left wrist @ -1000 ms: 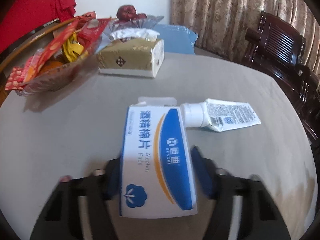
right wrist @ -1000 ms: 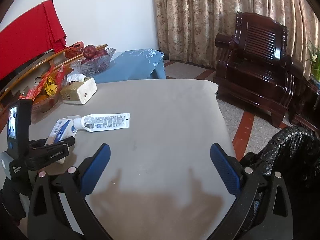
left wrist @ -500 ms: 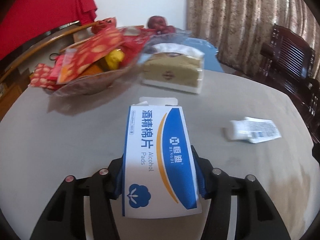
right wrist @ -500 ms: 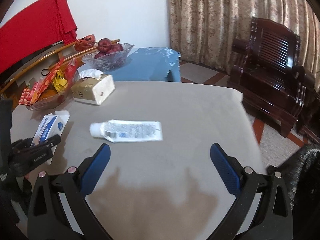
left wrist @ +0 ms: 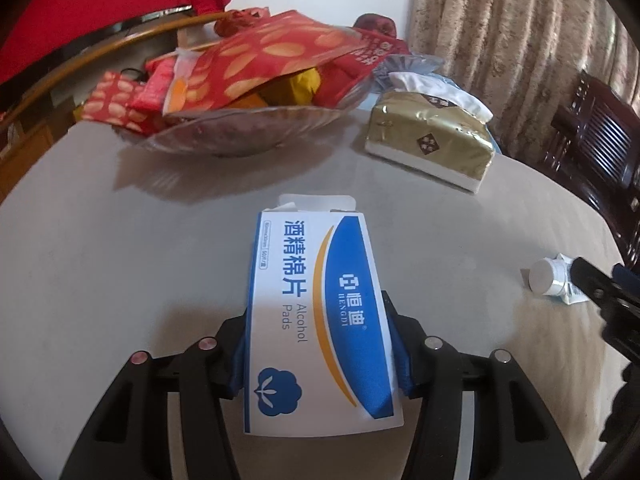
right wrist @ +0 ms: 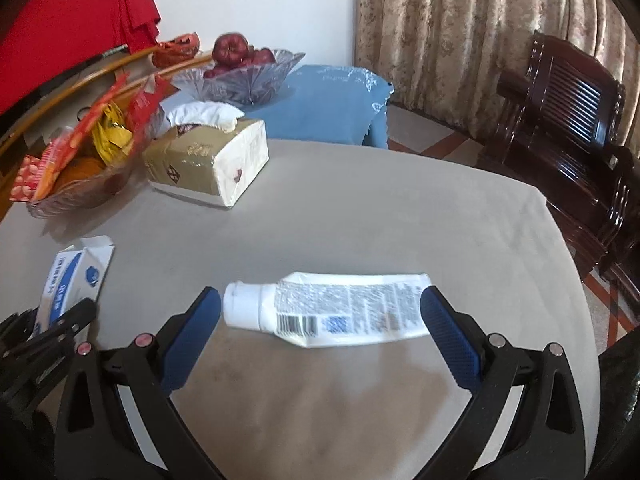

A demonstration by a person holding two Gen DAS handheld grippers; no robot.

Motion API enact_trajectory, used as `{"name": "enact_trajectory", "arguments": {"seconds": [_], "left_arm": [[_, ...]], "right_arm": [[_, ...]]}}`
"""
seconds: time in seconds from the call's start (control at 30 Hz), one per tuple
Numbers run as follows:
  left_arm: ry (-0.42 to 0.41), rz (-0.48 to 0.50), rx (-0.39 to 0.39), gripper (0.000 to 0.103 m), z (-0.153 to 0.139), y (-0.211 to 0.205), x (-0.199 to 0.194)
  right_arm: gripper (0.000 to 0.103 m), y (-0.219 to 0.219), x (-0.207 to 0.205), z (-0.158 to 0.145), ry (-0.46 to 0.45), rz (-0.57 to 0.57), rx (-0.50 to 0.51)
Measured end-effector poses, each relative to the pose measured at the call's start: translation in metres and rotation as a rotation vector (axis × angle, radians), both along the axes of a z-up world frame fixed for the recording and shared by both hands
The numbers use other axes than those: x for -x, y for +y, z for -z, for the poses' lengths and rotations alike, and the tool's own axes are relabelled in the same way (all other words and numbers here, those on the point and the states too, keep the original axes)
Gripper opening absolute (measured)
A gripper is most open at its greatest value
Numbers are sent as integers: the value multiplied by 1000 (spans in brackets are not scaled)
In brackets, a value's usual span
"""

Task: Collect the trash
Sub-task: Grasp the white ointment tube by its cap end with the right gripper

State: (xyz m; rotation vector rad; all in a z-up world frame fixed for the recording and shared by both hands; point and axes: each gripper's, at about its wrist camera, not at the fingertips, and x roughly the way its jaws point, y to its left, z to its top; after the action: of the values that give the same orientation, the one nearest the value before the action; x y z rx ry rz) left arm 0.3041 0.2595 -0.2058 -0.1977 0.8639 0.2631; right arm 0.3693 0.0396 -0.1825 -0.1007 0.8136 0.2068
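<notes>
A grey tabletop (right wrist: pixel 360 208) fills both wrist views. The left gripper (left wrist: pixel 320 344) has its blue fingers (left wrist: pixel 239 360) clamped on the two long sides of a white and blue box of alcohol pads (left wrist: pixel 316 312), which points away from the camera with its far end flap open. The same box (right wrist: pixel 72 280) shows at the left edge of the right wrist view, held by that black gripper. The right gripper (right wrist: pixel 320 312) has its fingers (right wrist: pixel 448 332) spread wide apart, one at each end of a flattened white tube (right wrist: pixel 332 310) that lies crosswise on the tabletop, cap to the left and crimped end to the right. Whether the fingers touch the tube cannot be told, but they do not squeeze it. Farther back on the tabletop stand a gold tissue pack (right wrist: pixel 204 164) with a white tissue sticking up, and to its left a glass bowl (left wrist: pixel 248 136) heaped with red and yellow snack packets. Behind them a second glass bowl (right wrist: pixel 244 76) holds red fruit on a surface draped in a blue cloth (right wrist: pixel 340 104). Patterned curtains (right wrist: pixel 452 36) and a dark wooden chair (right wrist: pixel 568 120) stand to the right.
</notes>
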Motion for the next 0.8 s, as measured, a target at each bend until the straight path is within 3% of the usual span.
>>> {"name": "enact_trajectory", "arguments": {"seconds": [0.43, 0.8], "left_arm": [[19, 12, -20, 55, 3, -2, -5], [24, 13, -44, 55, 3, -5, -7]], "right_arm": [[96, 8, -16, 20, 59, 5, 91], [96, -66, 29, 17, 74, 62, 74]]}}
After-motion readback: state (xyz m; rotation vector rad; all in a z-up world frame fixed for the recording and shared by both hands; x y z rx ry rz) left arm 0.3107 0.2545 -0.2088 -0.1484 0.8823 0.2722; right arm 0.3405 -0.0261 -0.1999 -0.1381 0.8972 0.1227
